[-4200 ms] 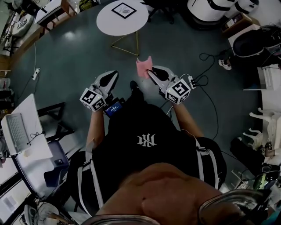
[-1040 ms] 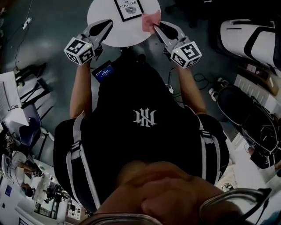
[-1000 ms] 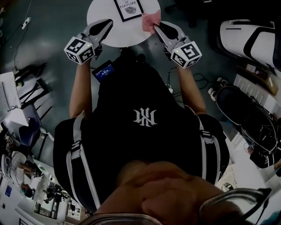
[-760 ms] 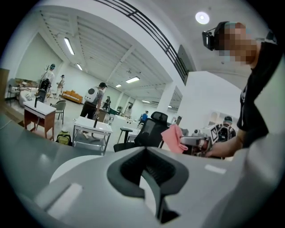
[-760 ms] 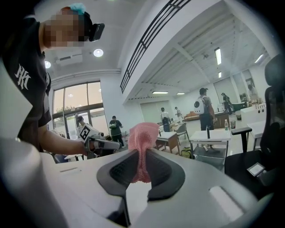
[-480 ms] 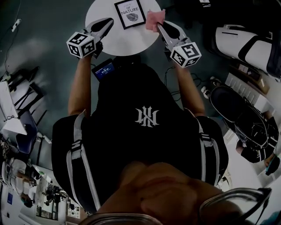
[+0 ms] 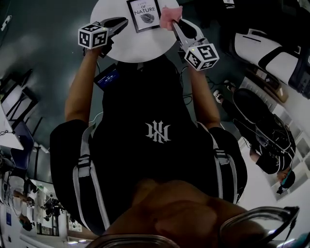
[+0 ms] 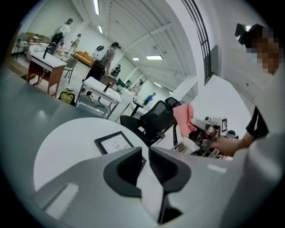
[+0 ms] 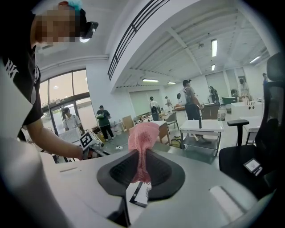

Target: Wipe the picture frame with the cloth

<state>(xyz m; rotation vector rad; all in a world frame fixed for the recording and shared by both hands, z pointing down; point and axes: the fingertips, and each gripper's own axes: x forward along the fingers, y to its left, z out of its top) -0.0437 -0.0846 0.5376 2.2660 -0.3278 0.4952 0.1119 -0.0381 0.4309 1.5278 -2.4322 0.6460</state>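
My right gripper is clamped on the pink cloth, and its own view shows the fabric pinched between the pads with most of it bunched above the tips. I hold it that way so a loose wad leads into the wipe and the hard jaws stay off the glass.

The picture frame lies flat on the round white table, at 12 o'clock from me near the far edge. The cloth hangs just off the frame's 3 o'clock side. From my left gripper view it is up in the air, clear of the tabletop, so no wiping has begun.

My left gripper sits at the frame's 9 o'clock with its jaws parted by a narrow gap and nothing between them. I judge it is there to steady the frame (a light one would likely skate under a push). Next I need to lower the cloth and sweep toward 9 o'clock.
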